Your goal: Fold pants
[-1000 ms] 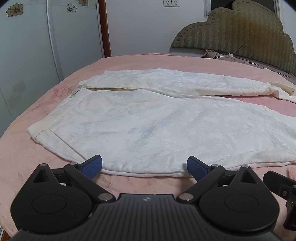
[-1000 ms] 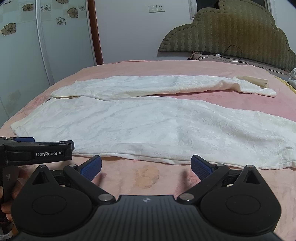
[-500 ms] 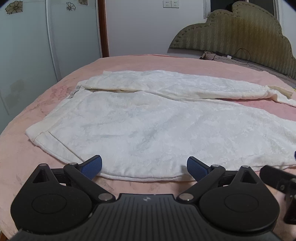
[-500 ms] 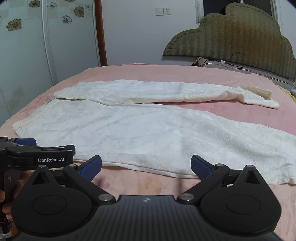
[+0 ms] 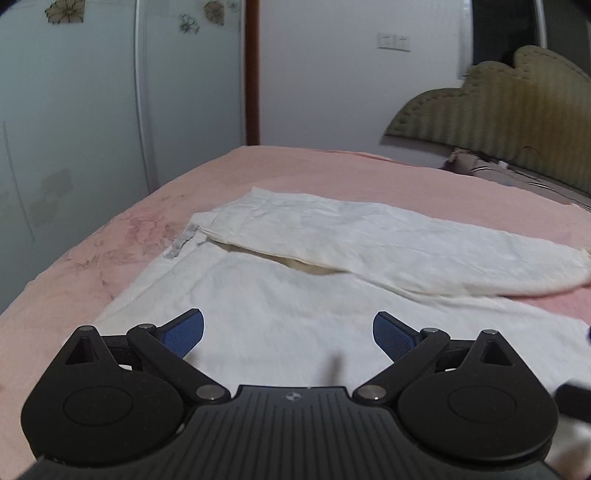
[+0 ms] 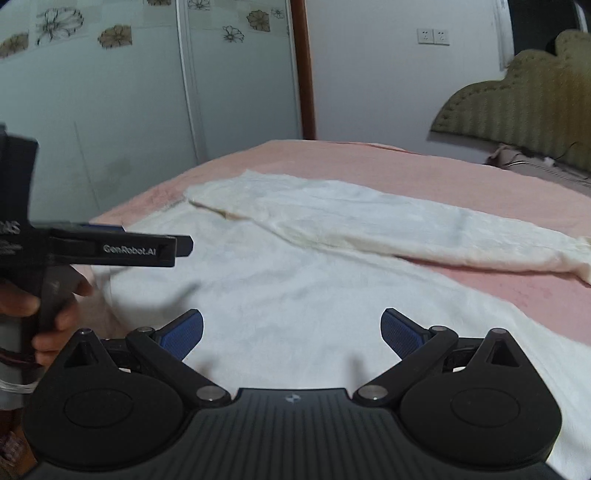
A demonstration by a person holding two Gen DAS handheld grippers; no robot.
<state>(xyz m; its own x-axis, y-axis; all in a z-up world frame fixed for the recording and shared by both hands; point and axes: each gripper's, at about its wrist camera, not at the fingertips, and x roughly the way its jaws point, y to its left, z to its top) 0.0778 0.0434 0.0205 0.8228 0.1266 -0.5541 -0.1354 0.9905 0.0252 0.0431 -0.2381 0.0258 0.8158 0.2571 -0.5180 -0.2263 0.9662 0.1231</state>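
Around us we see a pink bedspread point(image 5: 332, 173) covering the bed, with frosted wardrobe doors point(image 5: 74, 129) carrying flower decals at ten o'clock, a brown wooden post point(image 5: 252, 74) at twelve, and two white wall sockets point(image 6: 433, 36) on the pale wall beyond. A padded olive headboard point(image 5: 498, 107) rises at two o'clock, with a dark cable and some bedding below it. Nothing lies between our grippers and the cloth.

The white pants point(image 5: 295, 295) are spread flat on the bedspread, waistband toward nine o'clock, one leg running away to three o'clock and the other lying nearer us; a strip of pink shows between the legs at the right.

Our left gripper point(image 5: 288, 332) hovers low over the near part of the pants, its blue-padded fingers point(image 5: 184, 332) spread wide with nothing between them. In the right wrist view it shows from the side at nine o'clock, level, with a hand point(image 6: 48, 314) wrapped round its handle. Our right gripper point(image 6: 291, 332) sits just beside it, also over the near leg, its fingers equally wide apart and empty. Both views are slightly blurred.
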